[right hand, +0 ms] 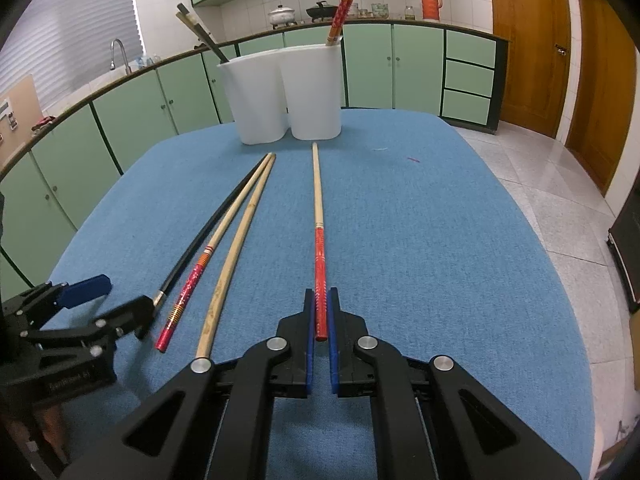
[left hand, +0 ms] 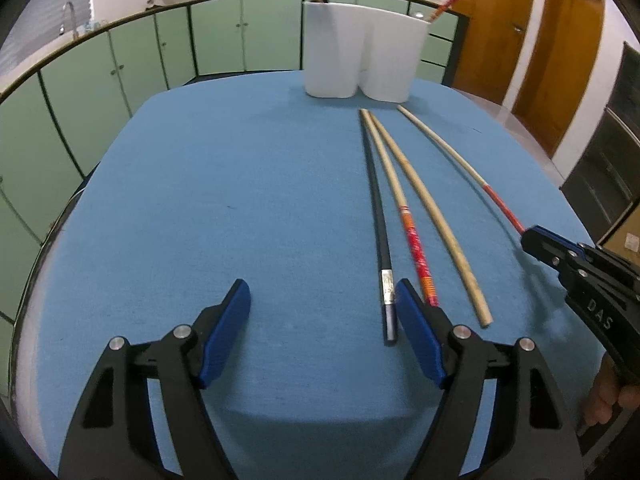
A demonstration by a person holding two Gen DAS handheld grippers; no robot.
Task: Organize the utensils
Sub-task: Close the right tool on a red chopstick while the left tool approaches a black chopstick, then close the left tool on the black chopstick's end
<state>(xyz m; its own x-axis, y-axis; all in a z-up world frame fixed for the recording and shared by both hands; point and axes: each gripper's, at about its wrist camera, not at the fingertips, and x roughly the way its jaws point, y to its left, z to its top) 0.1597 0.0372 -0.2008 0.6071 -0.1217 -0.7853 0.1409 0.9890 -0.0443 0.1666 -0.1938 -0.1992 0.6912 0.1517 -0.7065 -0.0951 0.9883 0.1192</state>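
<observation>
Several chopsticks lie on the blue table (left hand: 240, 200). My right gripper (right hand: 321, 300) is shut on the red end of a red-handled chopstick (right hand: 319, 240), which also shows in the left wrist view (left hand: 460, 160). My left gripper (left hand: 322, 300) is open, its right finger beside the black chopstick (left hand: 378, 220), also seen in the right wrist view (right hand: 208, 232). Beside it lie a red-patterned chopstick (left hand: 400, 200) and a plain bamboo one (left hand: 432, 208). A white two-part holder (left hand: 362, 52) stands at the far edge with chopsticks in both parts.
Green cabinets (right hand: 140, 108) with a sink tap (right hand: 120, 54) run behind the table. Wooden doors (right hand: 532, 40) stand at the right. A tiled floor (right hand: 540, 184) lies beyond the table's right edge.
</observation>
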